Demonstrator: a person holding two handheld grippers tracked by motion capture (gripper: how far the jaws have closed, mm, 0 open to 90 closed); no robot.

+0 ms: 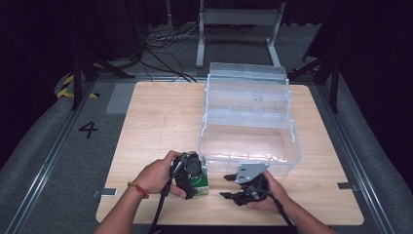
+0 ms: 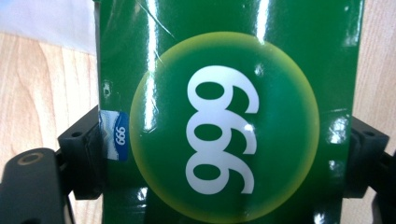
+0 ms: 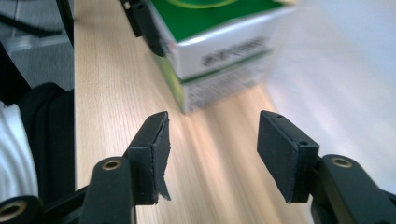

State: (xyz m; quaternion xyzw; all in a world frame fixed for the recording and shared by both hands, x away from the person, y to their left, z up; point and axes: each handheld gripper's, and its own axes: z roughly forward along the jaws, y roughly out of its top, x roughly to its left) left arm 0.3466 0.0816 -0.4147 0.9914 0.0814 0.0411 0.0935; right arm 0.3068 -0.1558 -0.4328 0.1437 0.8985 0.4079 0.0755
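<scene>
Left gripper point(image 1: 191, 170) jaws clamp the green carton point(image 1: 200, 183), seemingly touching the clear bin point(image 1: 292, 146); right gripper point(image 1: 229, 186) jaws apart

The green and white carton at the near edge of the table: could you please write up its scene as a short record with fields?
Item: green and white carton with a yellow-ringed disc and white digits
Position: standing on the light wooden table, beside the clear plastic storage box
Left gripper: jaws pressed on the carton's two sides
Right gripper: jaws apart, nothing between them, pointing toward the carton
Box: open, looks empty
</scene>
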